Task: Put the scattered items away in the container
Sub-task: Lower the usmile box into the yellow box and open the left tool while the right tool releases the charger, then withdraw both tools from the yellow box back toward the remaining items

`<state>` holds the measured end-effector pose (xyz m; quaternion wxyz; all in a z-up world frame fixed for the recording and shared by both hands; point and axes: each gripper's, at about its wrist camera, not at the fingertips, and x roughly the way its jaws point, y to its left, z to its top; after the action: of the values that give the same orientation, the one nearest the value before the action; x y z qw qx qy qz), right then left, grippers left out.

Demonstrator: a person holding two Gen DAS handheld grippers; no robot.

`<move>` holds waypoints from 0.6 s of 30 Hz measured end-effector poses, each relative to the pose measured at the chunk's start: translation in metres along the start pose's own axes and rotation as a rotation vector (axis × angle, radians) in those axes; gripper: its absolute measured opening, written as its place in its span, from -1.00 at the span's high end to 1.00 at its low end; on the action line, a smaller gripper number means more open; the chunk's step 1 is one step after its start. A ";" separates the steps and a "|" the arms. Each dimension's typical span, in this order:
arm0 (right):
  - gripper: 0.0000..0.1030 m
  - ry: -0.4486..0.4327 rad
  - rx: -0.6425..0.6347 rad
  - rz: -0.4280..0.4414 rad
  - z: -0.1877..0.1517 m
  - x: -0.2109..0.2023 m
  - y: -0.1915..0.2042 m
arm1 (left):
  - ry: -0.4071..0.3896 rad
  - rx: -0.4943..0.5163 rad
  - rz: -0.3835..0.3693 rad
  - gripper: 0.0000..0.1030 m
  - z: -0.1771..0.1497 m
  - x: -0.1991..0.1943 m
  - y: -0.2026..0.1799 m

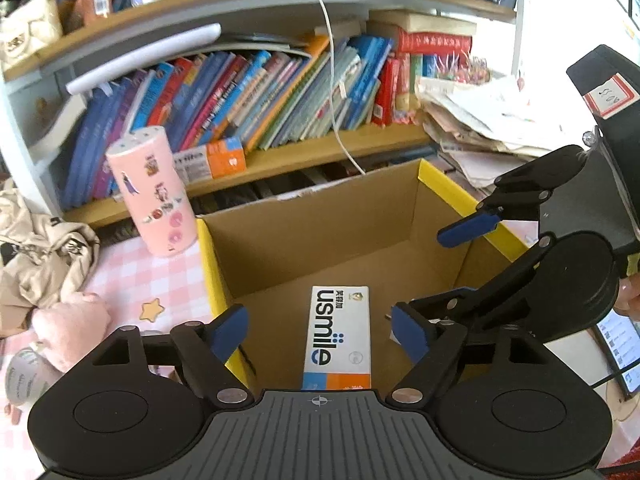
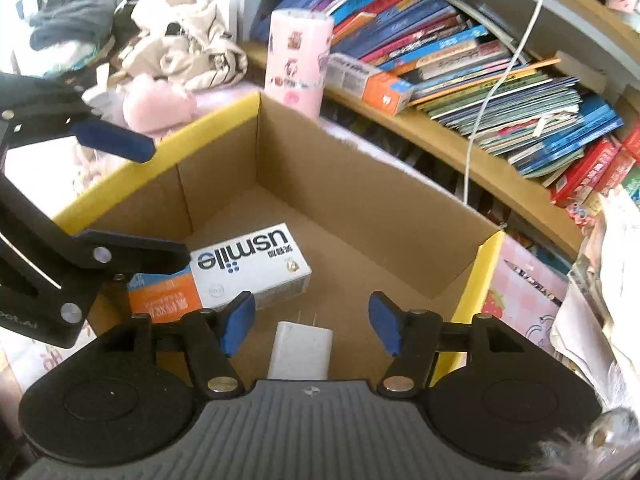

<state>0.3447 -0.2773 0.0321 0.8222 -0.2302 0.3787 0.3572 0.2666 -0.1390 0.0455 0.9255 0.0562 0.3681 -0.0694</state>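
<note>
Left wrist view
- Left gripper point(image 1: 320, 330): jaws spread wide, nothing between the blue pads, poised over the near edge of the box.
- Cardboard box point(image 1: 304, 236): open, yellow-rimmed, standing on a pink checked tablecloth point(image 1: 136, 280) in front of a bookshelf point(image 1: 320, 152).
- Toothpaste carton point(image 1: 338, 336): white with an orange and blue end, lying flat on the box floor, directly below the left gripper's gap.
- Right gripper point(image 1: 440, 280): enters from the right above the box, jaws apart.
- Pink cylinder point(image 1: 154, 192): upright, covered in stickers, just beside the box's far left corner.
- White cable point(image 1: 332, 72): hangs from the upper shelf towards the box's back wall.

Right wrist view
- Right gripper point(image 2: 312, 324): jaws parted, pads touching nothing.
- White charger plug point(image 2: 300, 350): lying on the box floor point(image 2: 360, 264) below the gap, prongs pointing away, clear of both pads.
- Toothpaste carton point(image 2: 244, 272): on the floor just left of the plug.
- Left gripper point(image 2: 132, 196): comes in from the left over the box's rim, jaws apart.
- Pink plush point(image 2: 156, 104): outside the box, beyond its left wall.
</note>
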 end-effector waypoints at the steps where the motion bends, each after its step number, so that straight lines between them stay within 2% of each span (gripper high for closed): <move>1: -0.21 -0.010 0.006 -0.004 -0.001 -0.003 0.000 | -0.008 -0.003 0.002 -0.58 -0.001 -0.004 0.000; 10: -0.37 -0.094 0.106 -0.082 -0.012 -0.035 -0.005 | -0.101 -0.015 0.037 -0.78 -0.011 -0.039 0.002; 18: -0.43 -0.187 0.215 -0.197 -0.031 -0.078 -0.003 | -0.113 -0.040 0.033 -0.81 -0.026 -0.058 0.003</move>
<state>0.2972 -0.3317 0.0750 0.9047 -0.1426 0.3124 0.2520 0.2079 -0.1274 0.0664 0.9468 0.0397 0.3154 -0.0500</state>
